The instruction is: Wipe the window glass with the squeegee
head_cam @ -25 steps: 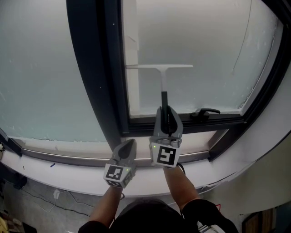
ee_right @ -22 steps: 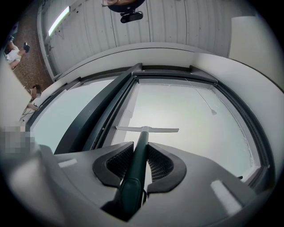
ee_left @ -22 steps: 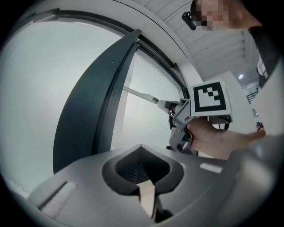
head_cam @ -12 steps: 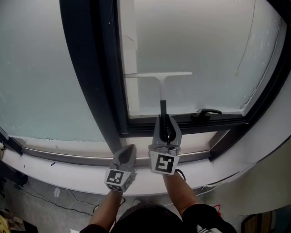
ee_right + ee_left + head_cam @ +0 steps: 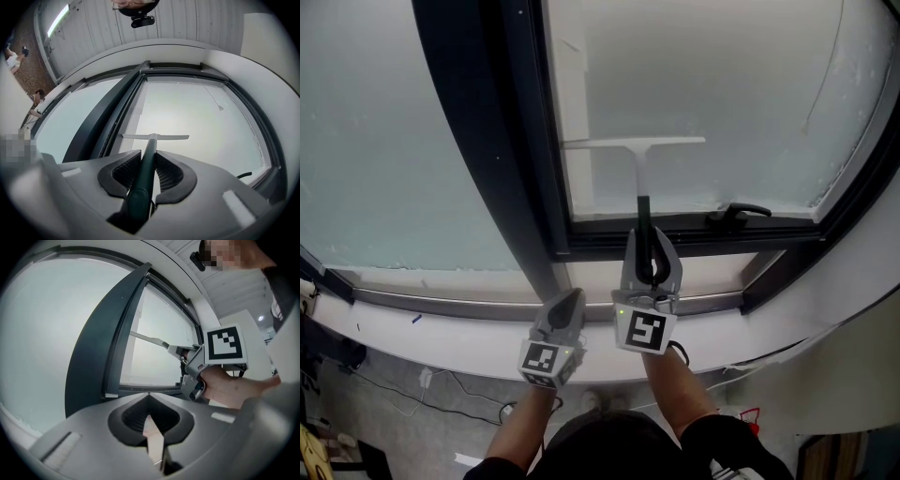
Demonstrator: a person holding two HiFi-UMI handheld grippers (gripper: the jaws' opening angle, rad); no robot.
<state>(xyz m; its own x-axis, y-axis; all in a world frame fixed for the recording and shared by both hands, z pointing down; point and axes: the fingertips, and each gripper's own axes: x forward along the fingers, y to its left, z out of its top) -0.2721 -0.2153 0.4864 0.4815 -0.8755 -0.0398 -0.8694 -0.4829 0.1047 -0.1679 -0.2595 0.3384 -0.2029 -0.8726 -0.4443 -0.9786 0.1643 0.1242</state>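
A squeegee with a white blade [image 5: 633, 143] and a dark handle [image 5: 643, 214] lies flat against the right window pane [image 5: 722, 94], blade level and above the lower frame. My right gripper [image 5: 648, 246] is shut on the handle, and the right gripper view shows the handle [image 5: 143, 183] pinched between the ribbed pads and the blade [image 5: 155, 137] ahead. My left gripper [image 5: 570, 302] hangs over the sill, left of the right one, shut with nothing in it. Its own view shows its jaws [image 5: 148, 401] closed, with the squeegee [image 5: 150, 339] off to the right.
A thick dark mullion [image 5: 502, 141] separates the right pane from a large frosted pane [image 5: 384, 131] on the left. A black window handle [image 5: 737, 213] sits on the lower frame to the right of the squeegee. The white sill [image 5: 441, 323] curves below.
The squeegee and my right gripper have come down the glass, so the blade is nearer the lower frame. The left gripper stays shut by the sill.
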